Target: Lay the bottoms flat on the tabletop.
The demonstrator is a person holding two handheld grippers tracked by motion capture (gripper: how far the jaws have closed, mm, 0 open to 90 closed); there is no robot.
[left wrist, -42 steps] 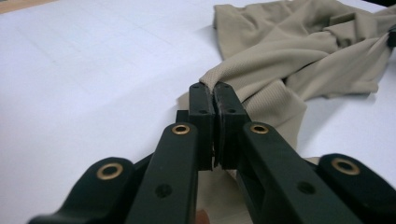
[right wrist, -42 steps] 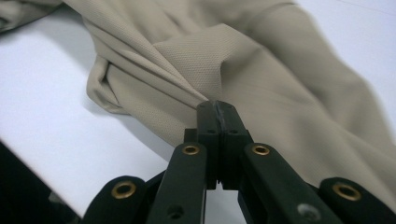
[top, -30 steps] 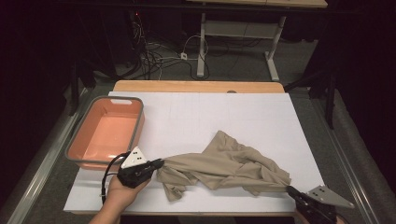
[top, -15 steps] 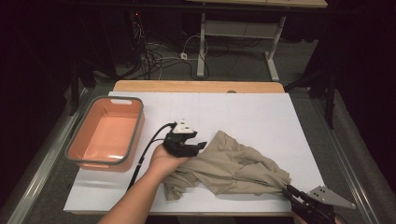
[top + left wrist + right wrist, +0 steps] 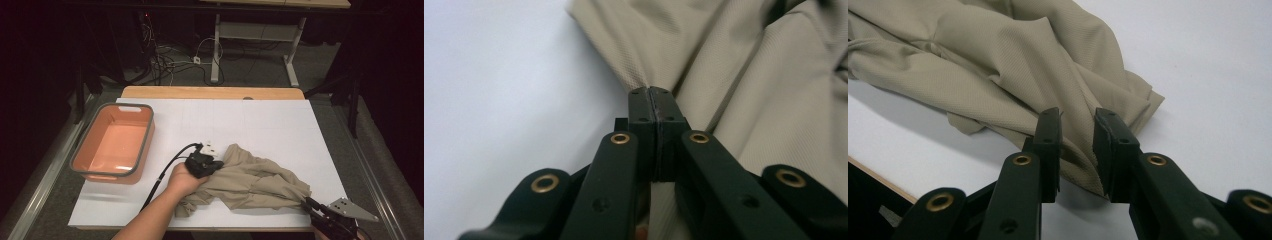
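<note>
- We read the work as handling the crumpled beige garment point(image 5: 250, 182), which lies bunched on the white table sheet point(image 5: 260, 125) toward the near right, well apart from the bin.
- Our left gripper point(image 5: 214, 164) sits at the garment's left edge; in the left gripper view its jaws have just been closing and now meet tight, with a pinch of cloth point(image 5: 684, 55) gathered between the pads.
- Our right gripper point(image 5: 311, 206) is at the garment's near right corner. In the right gripper view its jaws stand narrow with a fold of fabric point(image 5: 1013, 60) between them; the gap has widened a little, and we cannot tell whether the pads press on it.
- Done so far, we judge: at least one edge is gripped. Left: lifting, spreading or folding, since the garment is a heap and flat nowhere.
- The orange plastic bin point(image 5: 145, 145) at the left holds nothing.
- Count: one garment, one bin, two grippers.
</note>
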